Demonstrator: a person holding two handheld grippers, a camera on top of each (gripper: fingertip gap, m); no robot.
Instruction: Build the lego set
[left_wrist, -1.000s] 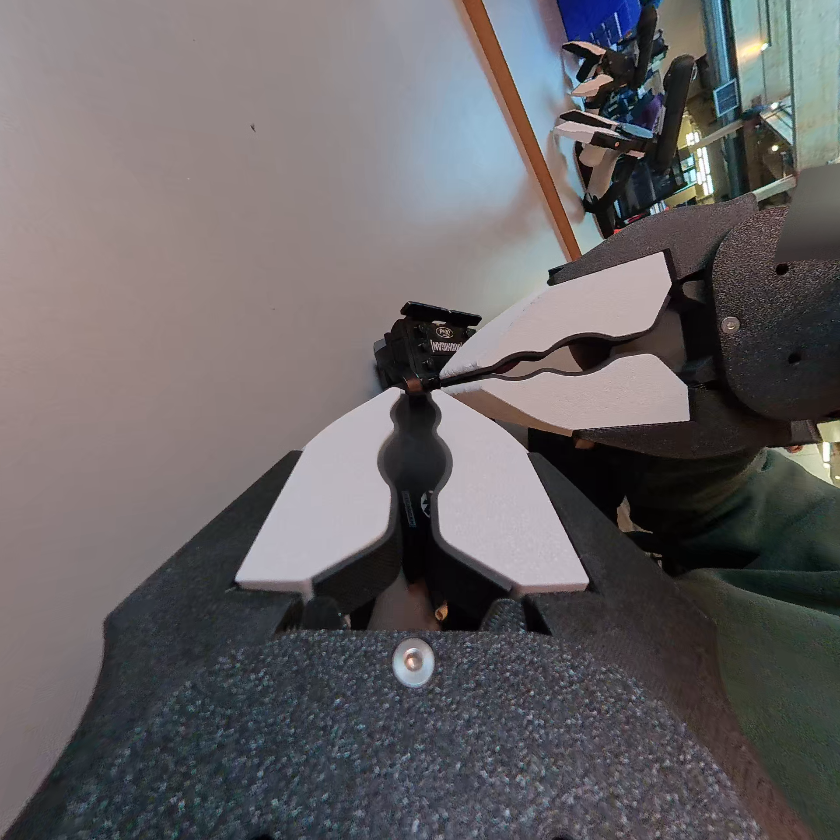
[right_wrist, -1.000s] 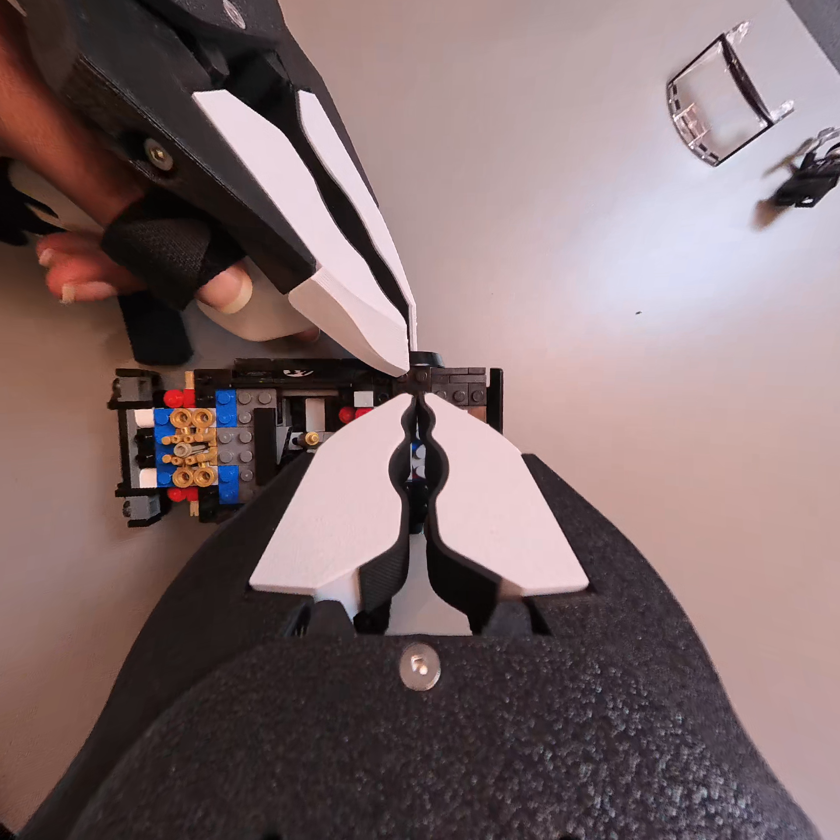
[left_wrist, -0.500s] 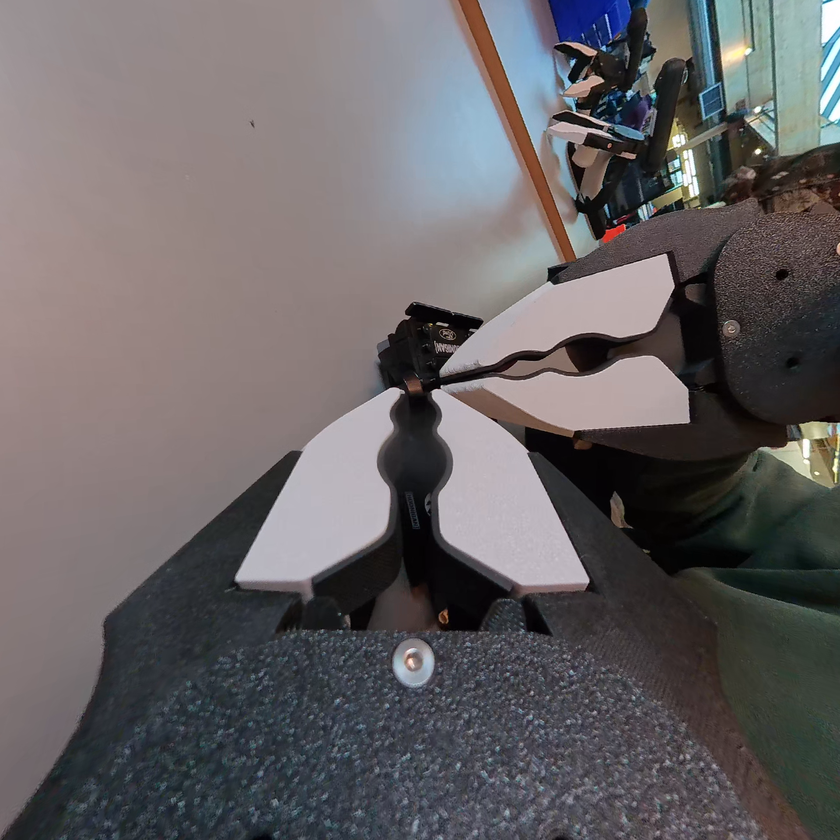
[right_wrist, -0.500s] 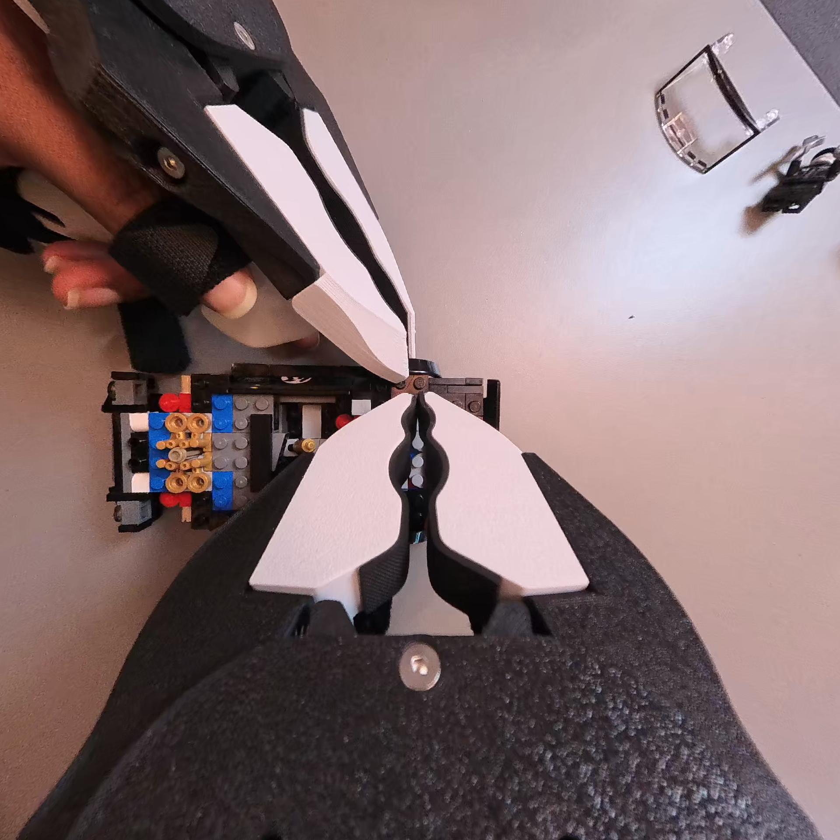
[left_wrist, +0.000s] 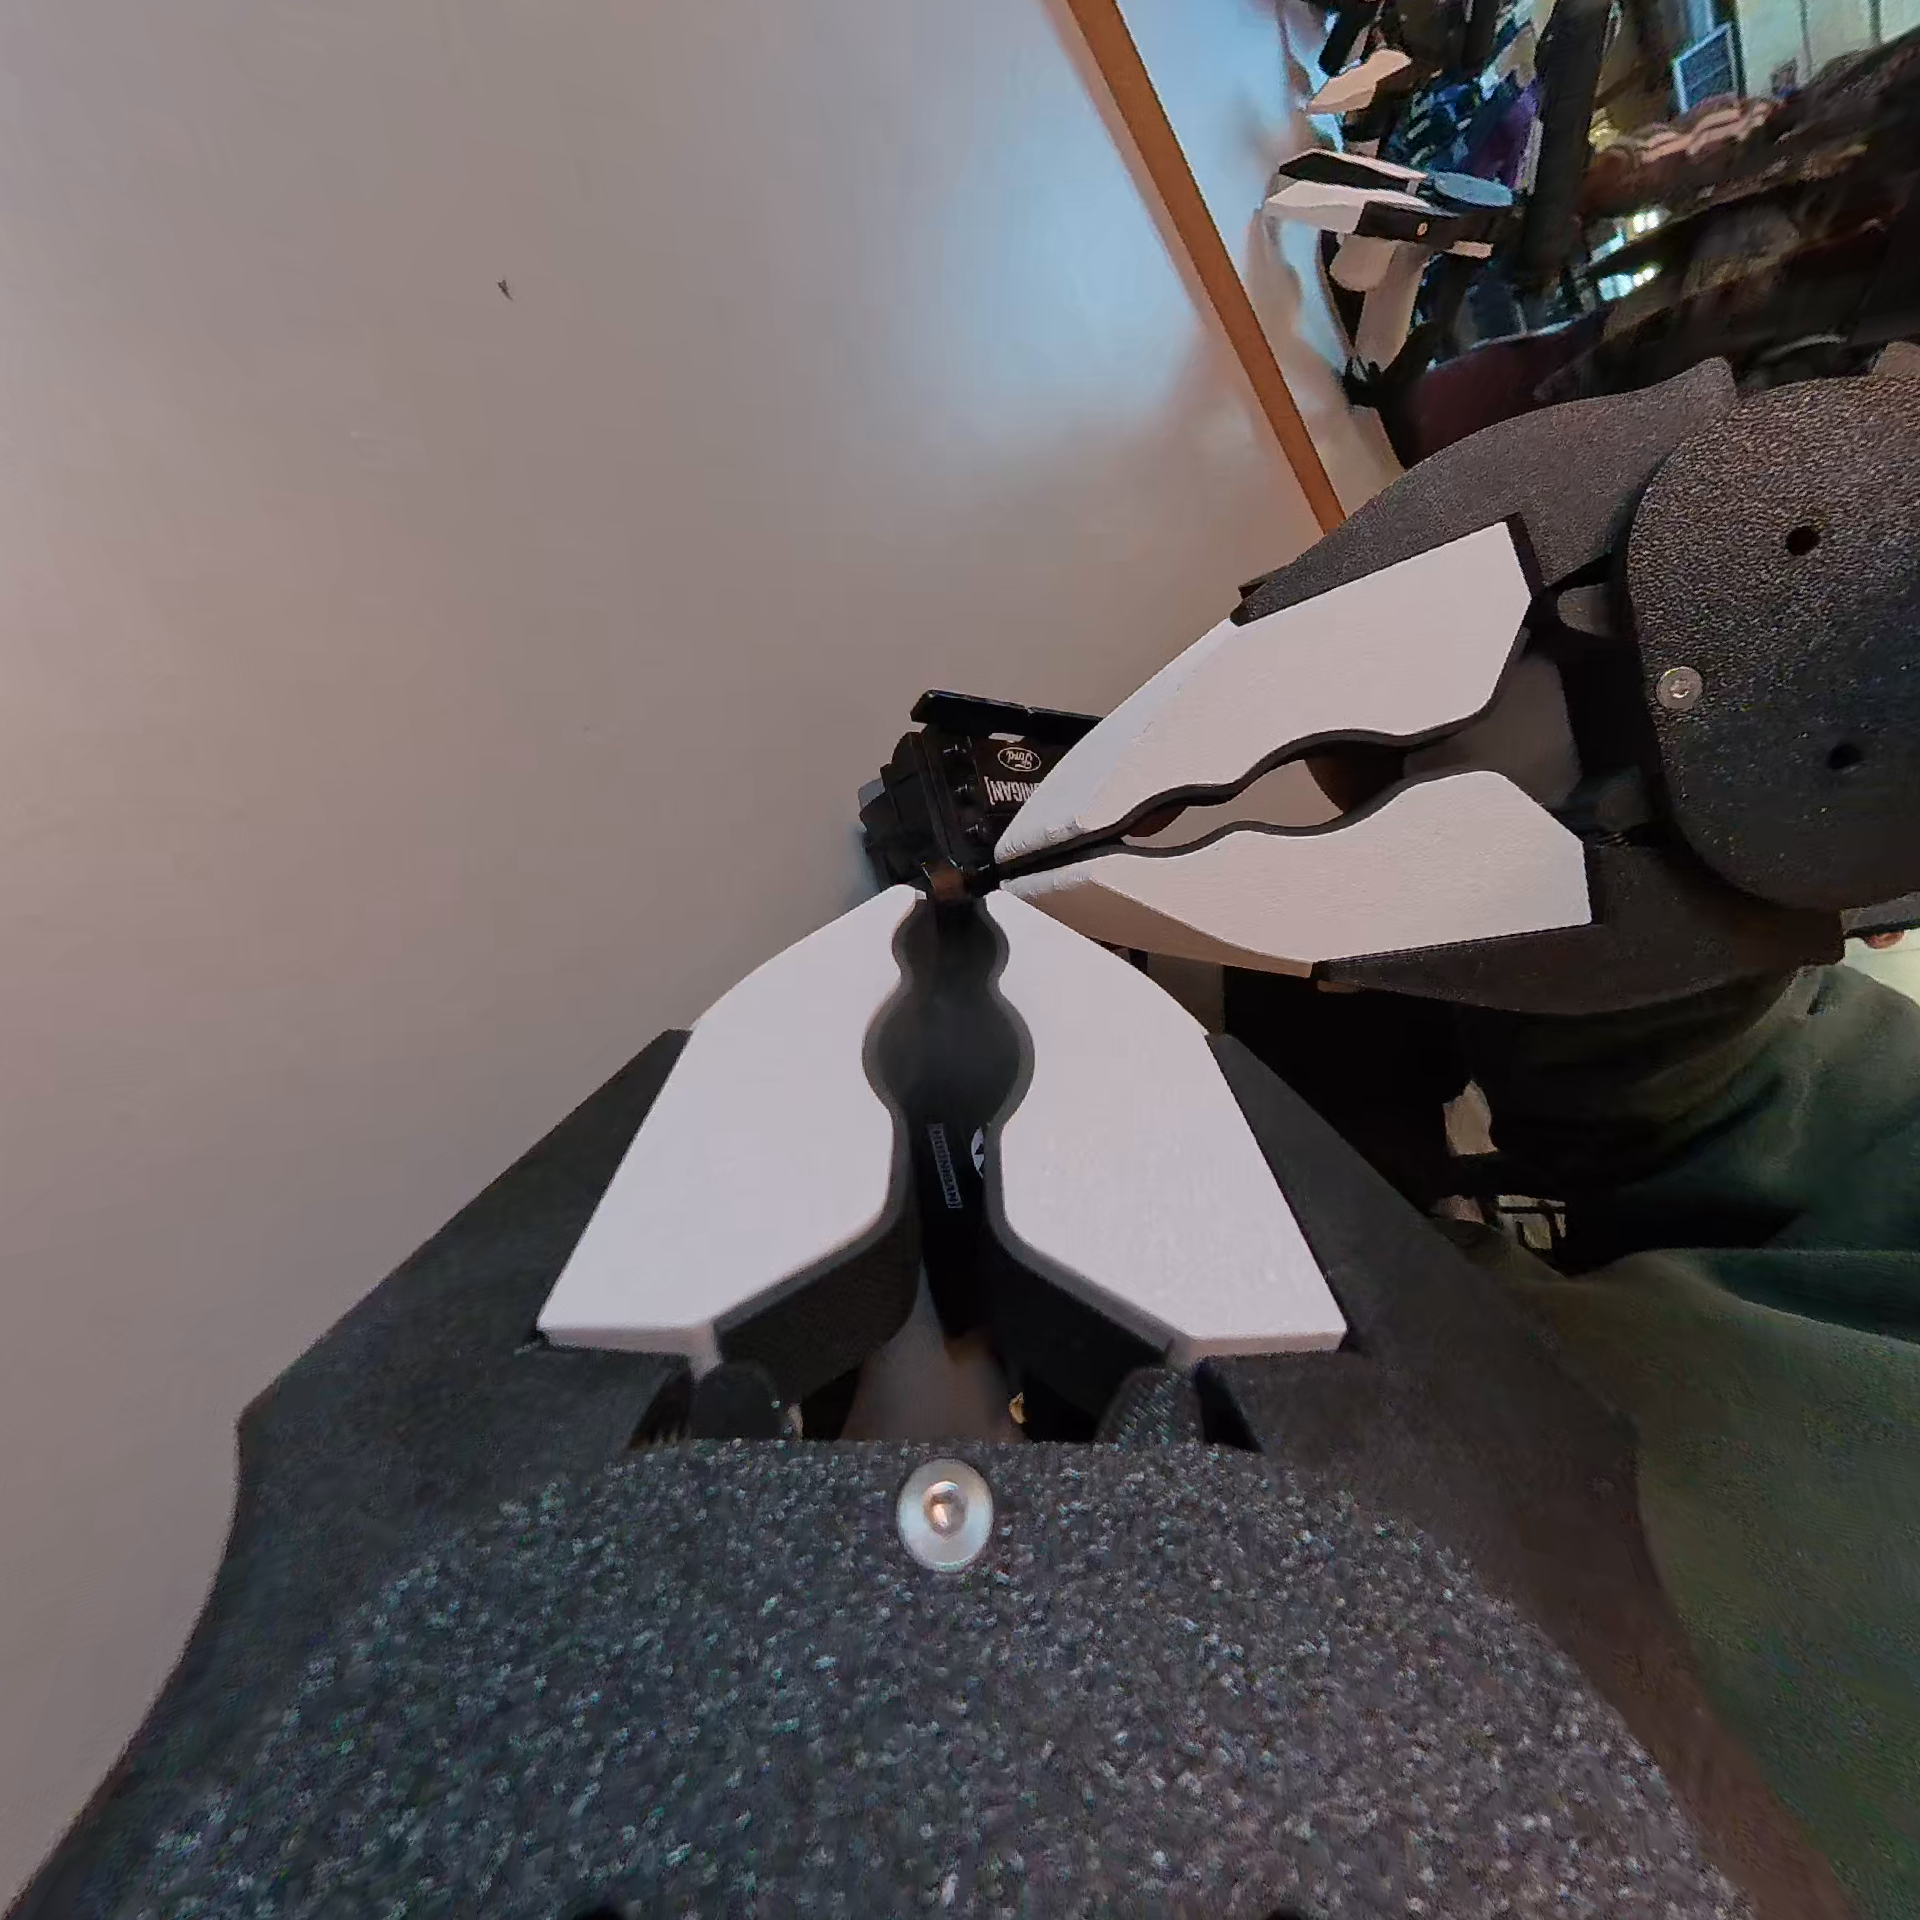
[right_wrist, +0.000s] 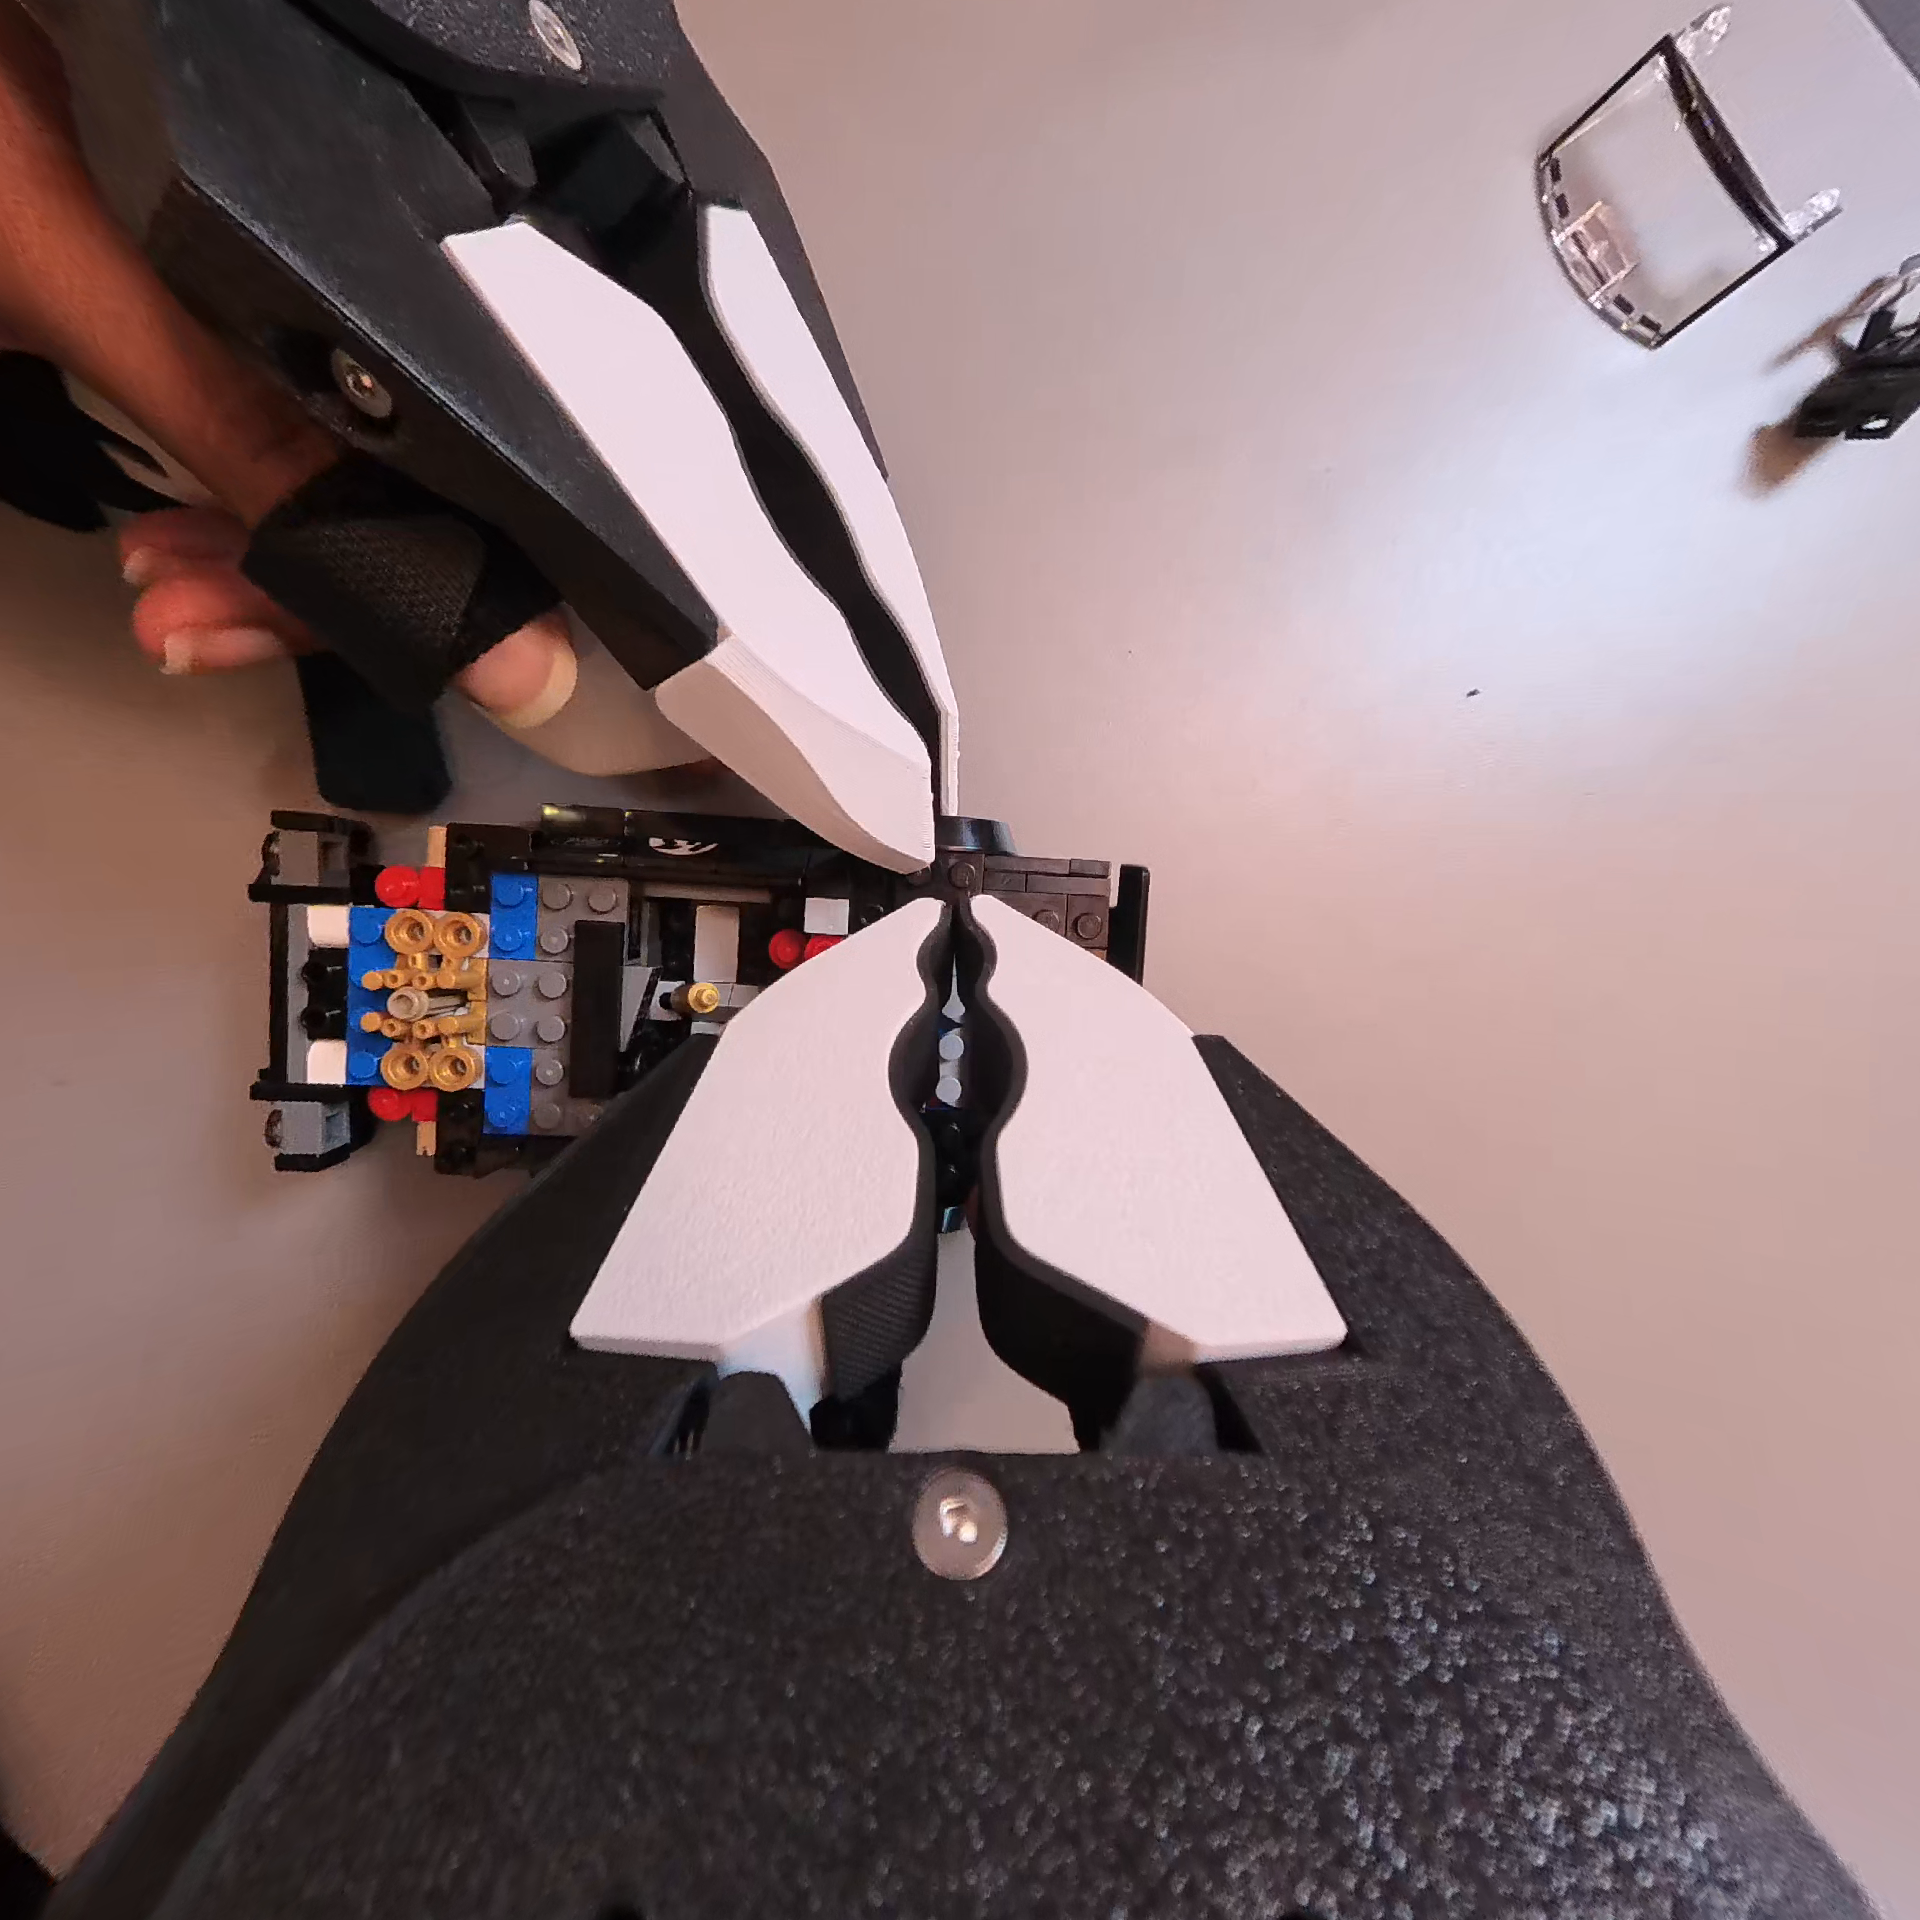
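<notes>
Left wrist view: left gripper (left_wrist: 948, 899) at frame centre, fingers together, tips pinching small black piece (left_wrist: 945, 885) at edge of lego car (left_wrist: 961, 795). Right gripper (left_wrist: 1000, 868) enters from right, tips closed, meeting same spot.

Right wrist view: right gripper (right_wrist: 954, 902) closed over car's (right_wrist: 582, 987) far end, centre frame. Clear windshield piece (right_wrist: 1673, 208) and small black part (right_wrist: 1860, 390) lie upper right on table (right_wrist: 1351, 675), well apart.
</notes>
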